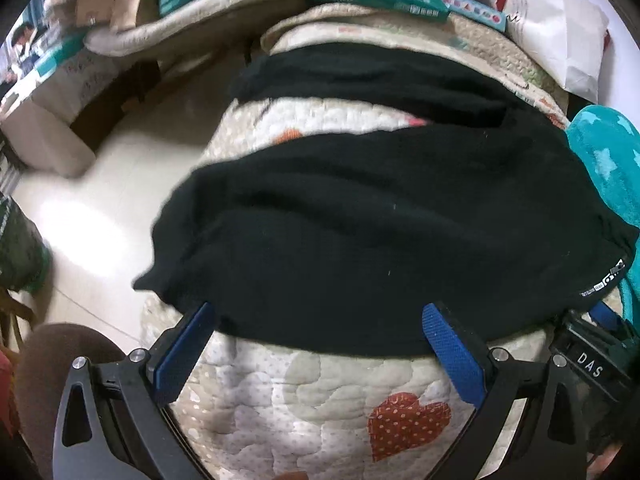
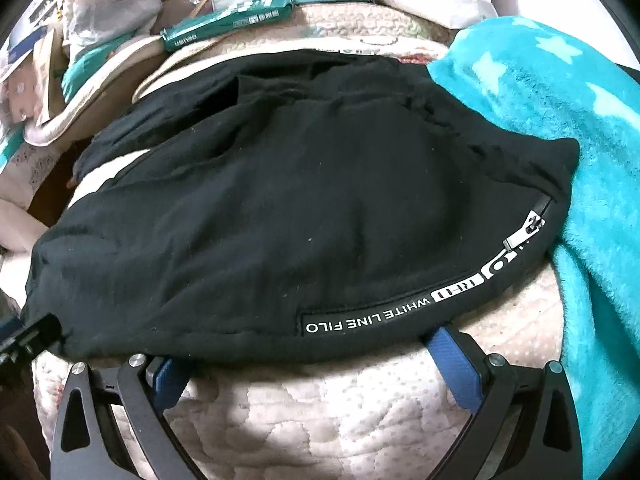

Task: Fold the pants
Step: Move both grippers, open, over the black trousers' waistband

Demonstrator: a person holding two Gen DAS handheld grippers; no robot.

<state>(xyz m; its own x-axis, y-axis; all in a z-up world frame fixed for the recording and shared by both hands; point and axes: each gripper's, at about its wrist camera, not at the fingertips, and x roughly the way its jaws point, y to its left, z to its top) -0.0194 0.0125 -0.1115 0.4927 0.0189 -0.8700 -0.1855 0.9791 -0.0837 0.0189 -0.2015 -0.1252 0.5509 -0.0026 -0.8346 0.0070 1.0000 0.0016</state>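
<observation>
Surface: cream quilted bed cover with red heart patches (image 1: 320, 408), cluttered at the far edge w/ green-and-white printed packets (image 2: 228, 20) and white bags. A teal fleece blanket with pale stars (image 2: 560, 128) lies along the right side, touching the garment.

Task item: black fleece-knit pants (image 2: 300, 200) lie spread flat across the middle of the quilt. In the left wrist view two black bands are separated by a strip of quilt, joined toward the right. Near edge carries a white printed strip reading "WHITE LINE FILO" plus a metal zip pull — both at the right end of that edge.

Left claw (image 1: 318, 338): wide apart, blue-padded fingers (image 1: 452, 352) at the near hem of the pants, tips touching or just overlapping the fabric; nothing pinched between them.

Right claw (image 2: 308, 364): also wide, fingertips tucked at or under the near hem below the printed strip. Whether fabric sits between the pads — cannot tell.

The two claws sit side by side along the same edge.
</observation>
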